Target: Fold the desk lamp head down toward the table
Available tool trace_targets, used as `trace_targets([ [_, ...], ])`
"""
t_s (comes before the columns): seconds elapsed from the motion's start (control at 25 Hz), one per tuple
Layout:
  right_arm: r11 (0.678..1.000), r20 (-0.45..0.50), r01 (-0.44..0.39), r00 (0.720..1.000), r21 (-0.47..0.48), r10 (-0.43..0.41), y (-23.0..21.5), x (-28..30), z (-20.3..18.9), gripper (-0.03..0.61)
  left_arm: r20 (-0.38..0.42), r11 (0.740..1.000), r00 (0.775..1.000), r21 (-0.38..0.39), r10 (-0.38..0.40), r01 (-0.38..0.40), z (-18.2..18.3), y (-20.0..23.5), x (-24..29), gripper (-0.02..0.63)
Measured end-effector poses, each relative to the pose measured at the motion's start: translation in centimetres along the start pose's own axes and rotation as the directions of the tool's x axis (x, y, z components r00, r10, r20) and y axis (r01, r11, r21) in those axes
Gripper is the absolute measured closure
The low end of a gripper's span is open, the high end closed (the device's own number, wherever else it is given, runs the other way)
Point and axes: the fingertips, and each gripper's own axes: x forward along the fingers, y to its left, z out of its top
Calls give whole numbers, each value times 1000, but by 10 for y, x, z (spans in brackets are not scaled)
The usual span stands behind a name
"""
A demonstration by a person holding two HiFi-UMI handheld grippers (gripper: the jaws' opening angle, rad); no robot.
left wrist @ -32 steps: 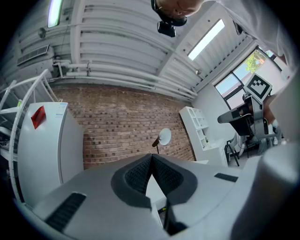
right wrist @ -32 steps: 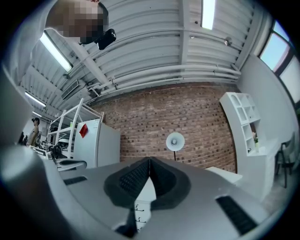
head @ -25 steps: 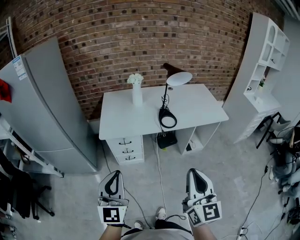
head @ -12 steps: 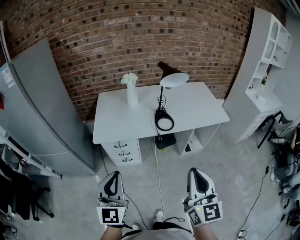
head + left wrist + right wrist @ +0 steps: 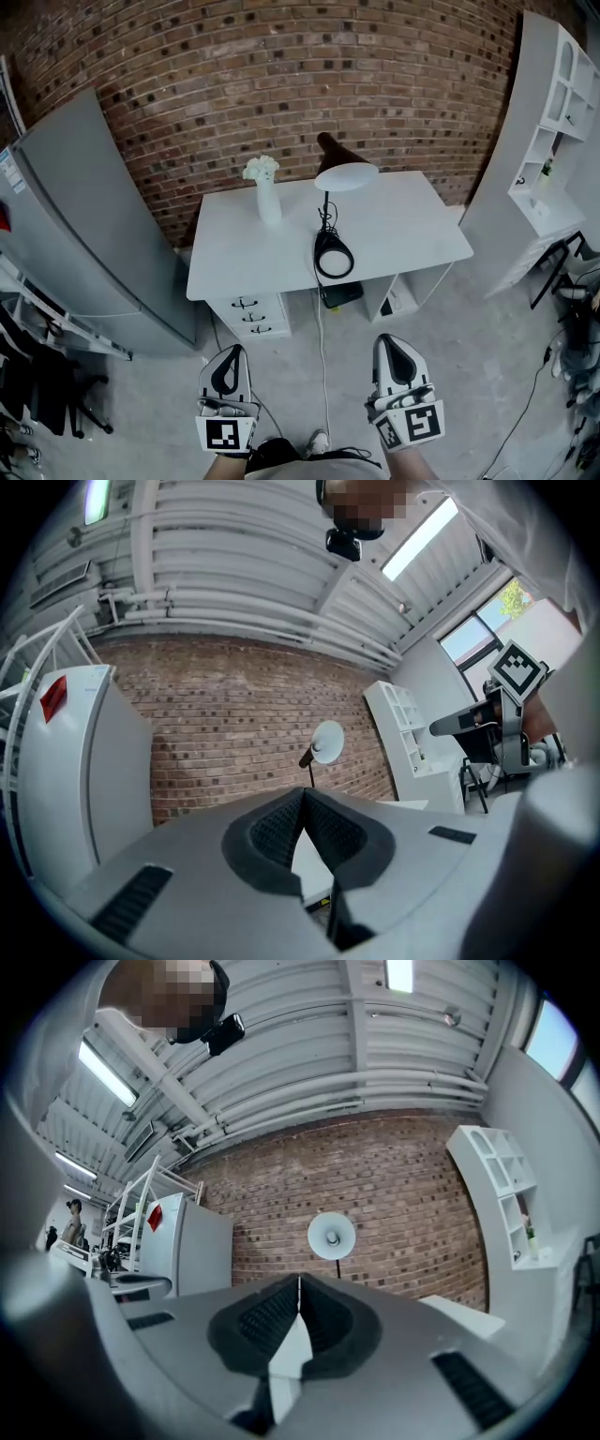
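Well, with left gripper [image 5: 228,356] and right gripper [image 5: 394,349] clenched empty, I should open one while nearing the lamp head [image 5: 346,175] at twelve o'clock.

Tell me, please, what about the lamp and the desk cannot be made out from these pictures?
Lamp hinge: head view, too small, and the lamp head covers it from above.
Lamp base: both gripper views, hidden behind each gripper's own shut fingers.
Dark box under the desk: head view, the desktop cuts it off; what it is stays unclear.
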Motion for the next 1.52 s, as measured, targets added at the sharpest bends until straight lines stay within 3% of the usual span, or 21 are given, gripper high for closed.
trace_targets([
  [0.32, 1000, -12, -29, 1000, -5, 29, -6, 29, -7, 561, -15, 999, 1000, -47, 5, -6, -11, 3, 28, 606],
  [0.52, 1000, -5, 9, 1000, -19, -9, -21, 50, -8, 561, 30, 999, 999, -31, -43, 43, -13, 2, 67, 606],
  [0.92, 995, -9, 78, 997, -57, -79, -37, 133, -5, 560, 25, 980, 986, -111, -164, 166, -37, 19, 170, 606],
  [1.2, 988, -6, 123, 992, -90, -124, -34, 191, 1, 561, 68, 965, 971, -118, -228, 234, -40, 45, 233, 606],
  [1.36, 985, -9, 118, 993, -128, -120, -34, 210, 5, 561, 82, 959, 967, -131, -243, 252, -42, 48, 256, 606],
  [1.52, 978, 50, 89, 995, -189, -81, -40, 226, 20, 560, 74, 958, 967, -134, -244, 252, -47, 43, 273, 606],
])
